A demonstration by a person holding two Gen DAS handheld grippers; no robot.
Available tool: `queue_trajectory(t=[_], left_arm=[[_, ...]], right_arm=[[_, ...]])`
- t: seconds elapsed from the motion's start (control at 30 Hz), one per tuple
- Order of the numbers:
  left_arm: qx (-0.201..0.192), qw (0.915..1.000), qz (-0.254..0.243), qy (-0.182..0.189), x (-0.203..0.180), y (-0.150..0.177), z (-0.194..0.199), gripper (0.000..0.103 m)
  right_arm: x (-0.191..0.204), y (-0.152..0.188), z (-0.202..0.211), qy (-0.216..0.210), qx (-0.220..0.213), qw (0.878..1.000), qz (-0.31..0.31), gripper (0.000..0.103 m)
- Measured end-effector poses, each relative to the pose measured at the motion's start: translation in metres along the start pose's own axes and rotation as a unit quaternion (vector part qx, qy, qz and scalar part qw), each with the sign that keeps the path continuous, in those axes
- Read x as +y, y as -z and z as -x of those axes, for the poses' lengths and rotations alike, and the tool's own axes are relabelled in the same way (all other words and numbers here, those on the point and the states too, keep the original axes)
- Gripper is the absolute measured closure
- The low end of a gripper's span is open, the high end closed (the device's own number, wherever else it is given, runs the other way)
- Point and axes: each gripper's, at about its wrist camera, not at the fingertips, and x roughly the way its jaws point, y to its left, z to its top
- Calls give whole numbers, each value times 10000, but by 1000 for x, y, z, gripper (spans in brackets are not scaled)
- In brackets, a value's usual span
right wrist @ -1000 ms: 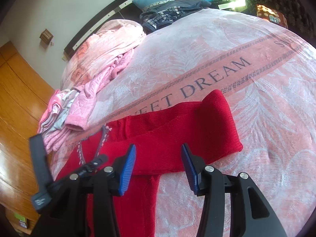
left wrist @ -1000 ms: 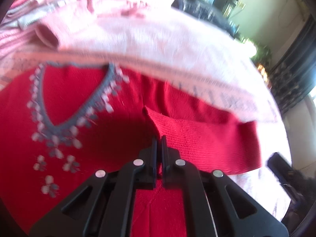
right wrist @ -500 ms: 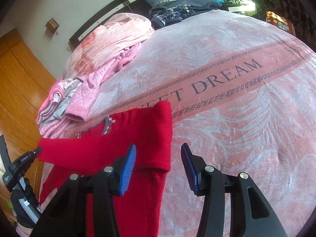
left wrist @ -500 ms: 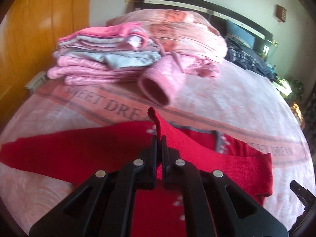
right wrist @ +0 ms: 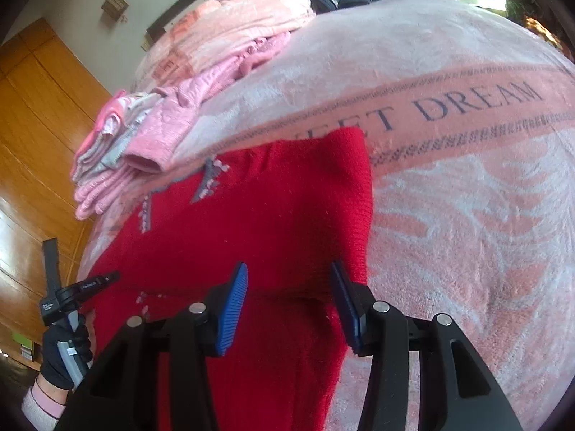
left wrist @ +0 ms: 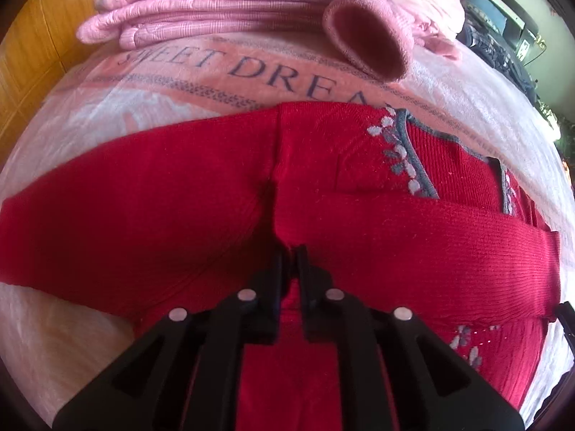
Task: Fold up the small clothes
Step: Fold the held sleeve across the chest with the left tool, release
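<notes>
1. The red sweater (left wrist: 395, 226) lies flat on the bed, one sleeve folded across its chest; a grey neckline with pale flower stitching shows.
2. The blanket (right wrist: 467, 186) under it reads "SWEET DREAM" in dark letters on a pink band.
3. Left gripper (left wrist: 288, 251): jaws pressed together, pinching a ridge of red knit.
4. Right gripper (right wrist: 289, 287): blue-padded jaws spread, hovering over the sweater.
5. Behind, a stack of folded pink clothes (left wrist: 201, 18).

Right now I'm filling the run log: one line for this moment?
left gripper: shut on red sweater | right gripper: open above sweater | sleeve folded across body | on pink blanket
</notes>
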Motion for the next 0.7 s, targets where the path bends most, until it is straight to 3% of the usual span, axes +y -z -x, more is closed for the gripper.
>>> queue_trajectory(t=[0.1,0.2,0.37,0.47,0.63,0.7], left_arm=[[54,10000,61,9,8,-1,6,84],[-126,9995,268,-104,18,-3,28,84],[-309,9980,226,510,-3,-7,54,74],[-126,9968,104,778,-26,-9,42,73],[276,9984,-1,485,-36,-7,-1,73],[111,9982,37,596,-30,-6,-7,72]], right_arm=[[-9,2,-7,-75,131,9997,-185,56],[-6,-1,6,-230,66,9994,-239,54],[16,-4,25,-441,-240,9987,19,46],[20,-1,14,-318,-170,9993,100,42],[7,5,-15,-113,225,9997,-41,42],[7,4,-15,-94,240,9997,1,42]])
